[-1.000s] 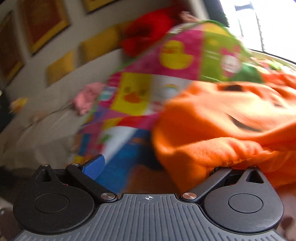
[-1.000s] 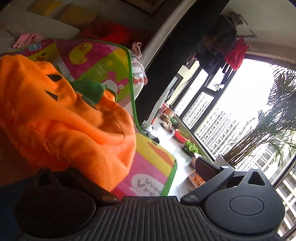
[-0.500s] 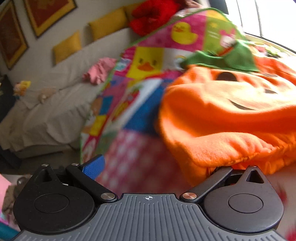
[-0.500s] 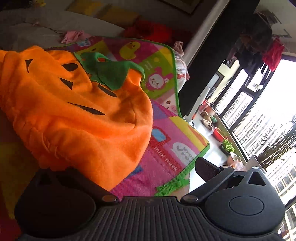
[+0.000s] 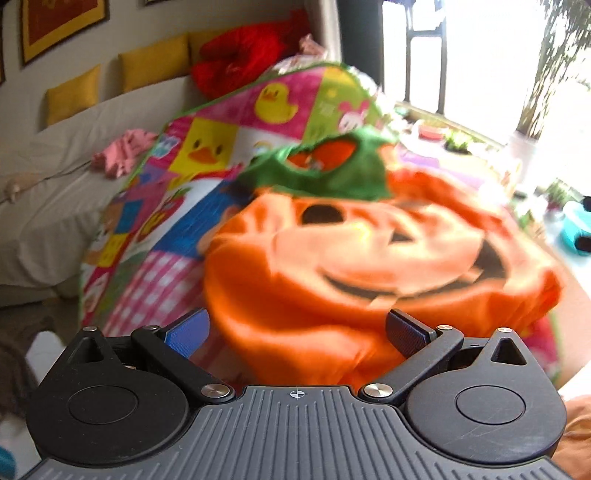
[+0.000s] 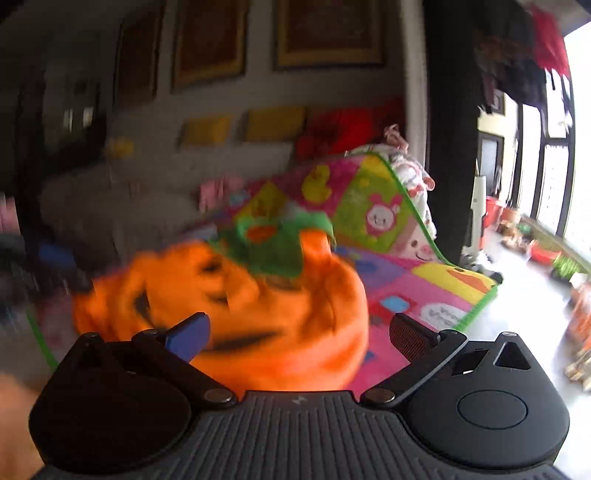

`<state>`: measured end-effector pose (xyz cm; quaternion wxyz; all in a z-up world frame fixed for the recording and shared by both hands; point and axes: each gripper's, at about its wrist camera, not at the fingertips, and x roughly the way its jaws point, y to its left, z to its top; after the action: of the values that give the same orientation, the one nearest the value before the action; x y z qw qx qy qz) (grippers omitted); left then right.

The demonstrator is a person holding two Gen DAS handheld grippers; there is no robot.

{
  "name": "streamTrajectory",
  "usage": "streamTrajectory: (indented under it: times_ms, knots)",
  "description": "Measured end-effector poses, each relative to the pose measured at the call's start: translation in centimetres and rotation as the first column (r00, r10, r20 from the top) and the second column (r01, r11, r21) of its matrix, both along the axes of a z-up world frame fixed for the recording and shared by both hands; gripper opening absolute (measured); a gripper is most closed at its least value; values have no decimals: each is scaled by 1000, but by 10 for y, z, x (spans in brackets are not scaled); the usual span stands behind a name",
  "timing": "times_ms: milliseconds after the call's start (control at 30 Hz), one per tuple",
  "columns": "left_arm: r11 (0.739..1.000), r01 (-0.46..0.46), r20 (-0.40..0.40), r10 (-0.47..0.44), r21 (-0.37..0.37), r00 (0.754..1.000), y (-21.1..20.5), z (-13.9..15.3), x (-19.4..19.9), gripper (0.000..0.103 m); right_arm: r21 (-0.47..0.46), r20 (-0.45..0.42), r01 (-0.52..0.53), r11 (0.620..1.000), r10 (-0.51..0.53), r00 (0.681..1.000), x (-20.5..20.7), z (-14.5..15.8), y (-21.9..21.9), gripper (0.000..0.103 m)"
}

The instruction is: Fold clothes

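The pumpkin costume (image 5: pixel 369 266) is smeared with motion blur, its near hem lost behind the left gripper (image 5: pixel 295 332). From the right wrist, the framed pictures (image 6: pixel 328 33) blur past reading.

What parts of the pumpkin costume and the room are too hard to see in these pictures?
- Pumpkin costume: its near bottom edge is hidden behind the left claw body in the left wrist view.
- Same costume in the right wrist view: motion blur smears its face; the right claw covers its lower edge.
- Framed pictures on the wall: too dark and blurred to read.
- Play mat: the costume covers its middle.
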<state>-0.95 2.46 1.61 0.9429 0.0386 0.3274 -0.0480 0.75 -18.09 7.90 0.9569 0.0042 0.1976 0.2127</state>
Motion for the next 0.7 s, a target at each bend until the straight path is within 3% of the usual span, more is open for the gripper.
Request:
streamTrajectory:
  times_ms: [100, 133, 333, 433, 567, 700]
  knots:
    - [998, 17, 21, -16, -65, 1000, -3, 5, 9, 103, 223, -44, -4, 975, 15, 999, 25, 14, -16, 103]
    - [996, 16, 20, -14, -87, 1000, -5, 6, 13, 103, 239, -76, -6, 971, 25, 997, 40, 12, -13, 103]
    - [962, 2, -21, -8, -274, 1000, -8, -3, 73, 103, 157, -255, -54, 986, 93, 962, 128, -28, 29, 103]
    - [936, -45, -116, 5, -350, 993, -3, -20, 108, 103, 167, -397, -41, 985, 105, 912, 160, -52, 42, 103]
    - [919, -93, -217, 9, -383, 976, 9, -46, 129, 103, 209, -539, 17, 978, 100, 837, 188, -75, 40, 103]
    - [900, -89, -268, -32, -427, 963, 17, -61, 138, 103, 272, -549, 74, 959, 92, 831, 187, -81, 34, 103]
